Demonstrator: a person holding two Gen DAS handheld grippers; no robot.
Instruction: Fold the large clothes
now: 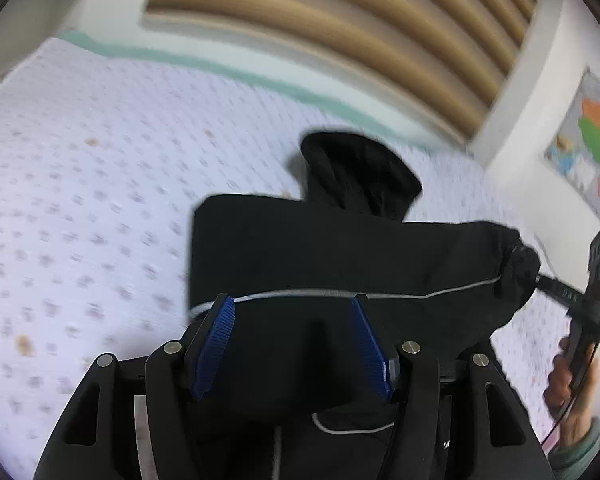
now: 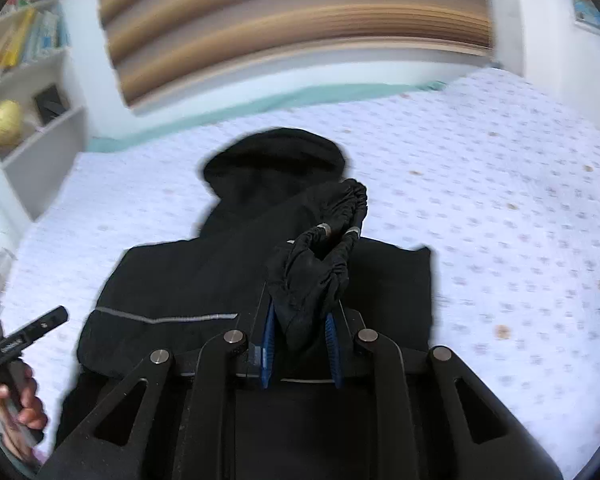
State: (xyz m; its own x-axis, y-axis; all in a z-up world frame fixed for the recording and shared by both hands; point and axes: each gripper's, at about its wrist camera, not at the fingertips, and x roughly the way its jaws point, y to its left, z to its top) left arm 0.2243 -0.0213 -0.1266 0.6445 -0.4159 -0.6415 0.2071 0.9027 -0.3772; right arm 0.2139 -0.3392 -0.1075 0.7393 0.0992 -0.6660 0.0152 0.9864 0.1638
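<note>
A black hooded jacket (image 1: 340, 256) with a thin grey stripe lies on the dotted white bed sheet (image 1: 80, 200), hood pointing away. My left gripper (image 1: 294, 308) is open, its blue pads (image 1: 220, 340) spread above the jacket's near part, holding nothing. My right gripper (image 2: 300, 320) is shut on the jacket's elastic sleeve cuff (image 2: 324, 248) and holds it lifted over the jacket body (image 2: 180, 280). In the left wrist view the right gripper (image 1: 540, 280) shows at the right edge with the cuff (image 1: 516, 272) in it. The left gripper's finger (image 2: 40, 326) shows at the left of the right wrist view.
The bed sheet (image 2: 500, 200) spreads wide around the jacket. A striped brown headboard (image 2: 292, 20) and a teal edge run along the far side. A white bookshelf (image 2: 28, 80) stands at the left, a coloured map (image 1: 592, 140) hangs on the right wall.
</note>
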